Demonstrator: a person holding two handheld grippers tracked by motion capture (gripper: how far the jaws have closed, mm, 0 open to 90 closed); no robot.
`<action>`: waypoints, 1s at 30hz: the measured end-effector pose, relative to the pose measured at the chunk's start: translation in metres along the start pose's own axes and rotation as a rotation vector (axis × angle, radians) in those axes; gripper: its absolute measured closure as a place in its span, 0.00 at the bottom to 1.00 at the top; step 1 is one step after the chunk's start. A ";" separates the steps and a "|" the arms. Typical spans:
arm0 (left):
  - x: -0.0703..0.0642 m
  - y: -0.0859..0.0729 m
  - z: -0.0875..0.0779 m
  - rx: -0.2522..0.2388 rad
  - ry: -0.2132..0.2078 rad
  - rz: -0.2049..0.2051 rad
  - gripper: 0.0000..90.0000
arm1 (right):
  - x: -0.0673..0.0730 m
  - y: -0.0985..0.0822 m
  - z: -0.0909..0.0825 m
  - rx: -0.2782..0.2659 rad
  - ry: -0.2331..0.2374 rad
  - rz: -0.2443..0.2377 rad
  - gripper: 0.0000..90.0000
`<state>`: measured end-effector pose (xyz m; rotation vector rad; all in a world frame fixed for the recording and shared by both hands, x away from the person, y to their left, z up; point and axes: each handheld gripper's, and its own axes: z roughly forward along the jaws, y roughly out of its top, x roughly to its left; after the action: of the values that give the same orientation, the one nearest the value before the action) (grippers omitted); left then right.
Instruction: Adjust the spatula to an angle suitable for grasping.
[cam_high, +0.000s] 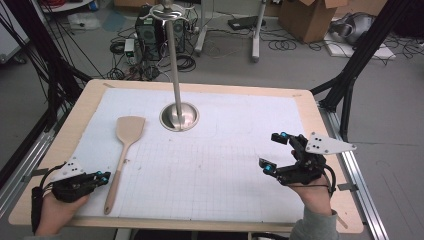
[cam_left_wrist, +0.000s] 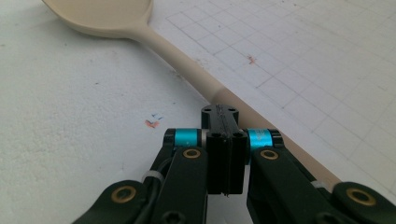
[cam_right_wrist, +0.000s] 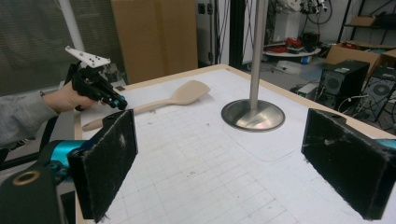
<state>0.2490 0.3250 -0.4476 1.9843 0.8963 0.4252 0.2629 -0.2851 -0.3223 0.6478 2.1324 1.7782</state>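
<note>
Just beside the wooden spatula's (cam_high: 124, 150) handle sits the clenched left gripper (cam_high: 103, 177) (holding nothing), while the right gripper (cam_high: 274, 151) gapes, well apart.

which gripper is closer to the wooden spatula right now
Left. The left gripper sits just beside the wooden spatula, next to its handle, jaws shut. The right gripper is far across the mat, jaws wide open.

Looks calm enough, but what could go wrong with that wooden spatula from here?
The left gripper is shut beside the spatula handle; coming in closed, it might just nudge the spatula across the white mat. The metal stand sits near the blade, so a careless lift could knock against its pole.
</note>
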 end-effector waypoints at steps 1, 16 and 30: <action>-0.001 0.000 0.001 0.002 -0.009 -0.005 1.00 | 0.000 0.000 0.000 0.002 -0.001 -0.002 0.11; -0.005 0.003 0.008 0.039 -0.023 -0.004 0.99 | 0.000 -0.001 0.005 0.029 0.004 -0.001 0.11; -0.011 0.008 0.017 0.046 -0.046 0.004 0.99 | 0.001 -0.002 0.006 0.044 -0.005 -0.016 0.11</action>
<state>0.2547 0.3041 -0.4492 2.0302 0.8809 0.3631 0.2645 -0.2801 -0.3256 0.6436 2.1726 1.7246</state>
